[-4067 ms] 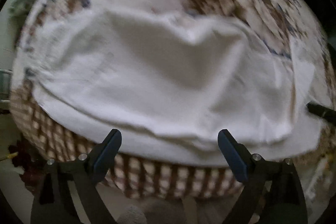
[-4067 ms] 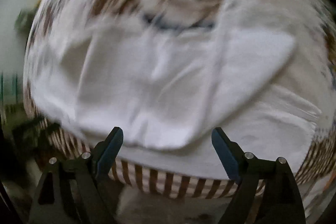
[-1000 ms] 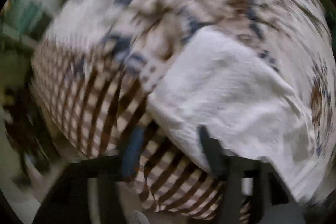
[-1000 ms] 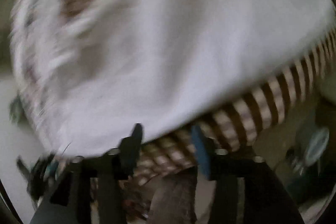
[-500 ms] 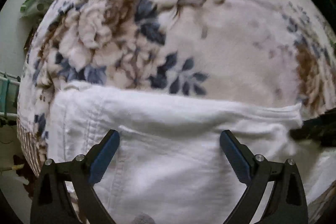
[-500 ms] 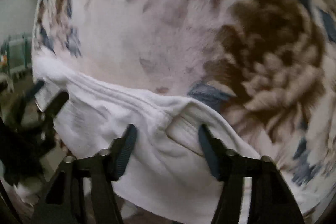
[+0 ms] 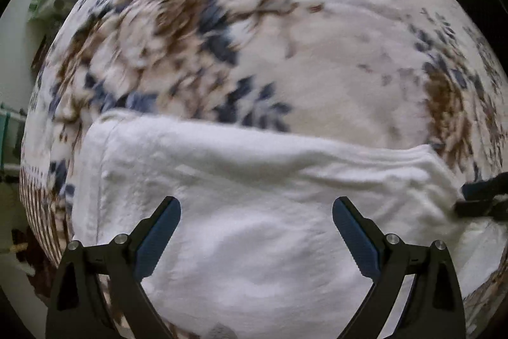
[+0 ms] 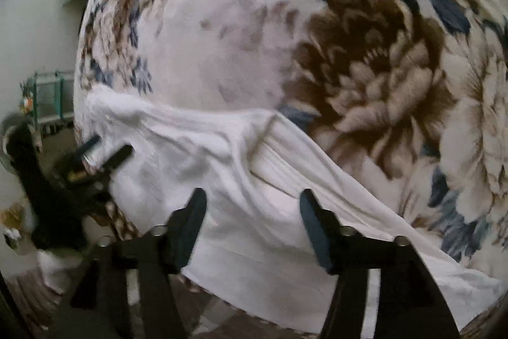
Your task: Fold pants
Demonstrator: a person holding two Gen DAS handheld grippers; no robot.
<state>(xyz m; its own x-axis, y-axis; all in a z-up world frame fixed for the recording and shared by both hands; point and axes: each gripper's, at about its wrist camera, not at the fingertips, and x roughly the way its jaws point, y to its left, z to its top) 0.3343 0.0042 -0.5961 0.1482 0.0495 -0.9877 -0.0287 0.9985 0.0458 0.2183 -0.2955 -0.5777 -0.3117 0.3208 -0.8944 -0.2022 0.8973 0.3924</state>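
Pants folded once, more folding likely left.
White pants (image 7: pixel 254 212) lie on the floral blanket (image 7: pixel 317 69); left gripper (image 7: pixel 256 215) spread wide above them, right gripper (image 8: pixel 252 207) opening, neither gripping cloth.

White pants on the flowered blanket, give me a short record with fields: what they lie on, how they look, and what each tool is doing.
garment: white pants, bunched with creases, folded edge facing the far side
surface: floral blanket in cream, brown and blue
left tool: jaws wide apart over the pants, nothing gripped
right tool: jaws opening above the pants, cloth below them, pads not pressing on it
cross view: right tool's tips show at the right edge of the left wrist view, at the pants' end
background: pale wall
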